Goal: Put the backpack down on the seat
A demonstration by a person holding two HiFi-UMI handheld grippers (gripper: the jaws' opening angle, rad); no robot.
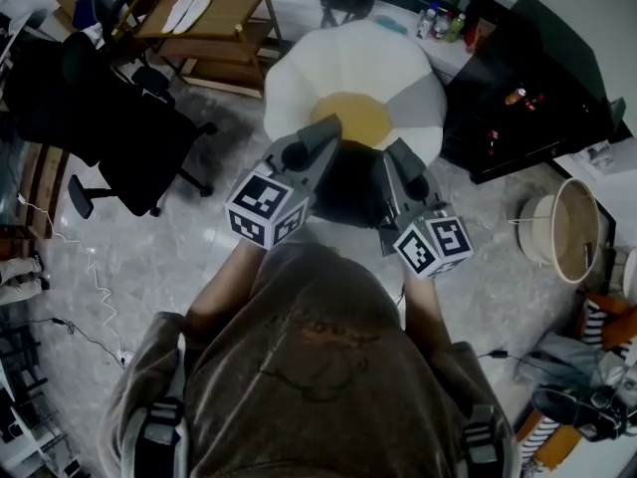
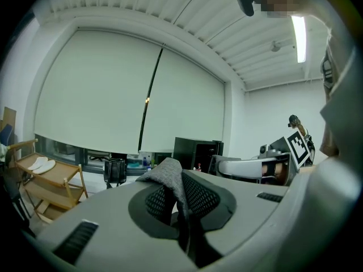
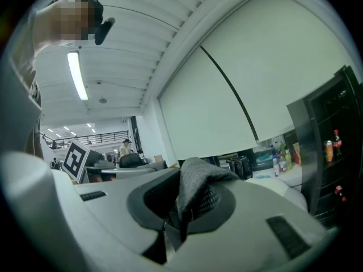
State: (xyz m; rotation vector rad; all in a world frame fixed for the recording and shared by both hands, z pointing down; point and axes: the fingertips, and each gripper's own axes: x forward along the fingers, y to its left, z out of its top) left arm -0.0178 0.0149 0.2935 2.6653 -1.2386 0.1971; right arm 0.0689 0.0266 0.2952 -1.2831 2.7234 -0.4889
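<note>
In the head view a dark backpack (image 1: 348, 189) hangs between my two grippers, in front of a white shell seat (image 1: 299, 80) with a yellow cushion (image 1: 360, 118). My left gripper (image 1: 323, 132) is shut on a grey fabric strap (image 2: 169, 174) of the backpack, which is pinched between its pads. My right gripper (image 1: 400, 155) is shut on another grey strap (image 3: 195, 183). Both gripper views look up toward the ceiling and window blinds, and the bag's body is hidden there. The left gripper (image 2: 177, 205) and right gripper (image 3: 182, 208) stand close side by side.
A black office chair (image 1: 109, 118) stands at the left. A wooden cart (image 1: 204, 28) is behind it. A black cabinet (image 1: 528, 88) is at the right, with a round basket (image 1: 567, 232) below it. Cables (image 1: 95, 287) lie on the floor, and bottles (image 1: 443, 20) sit behind the seat.
</note>
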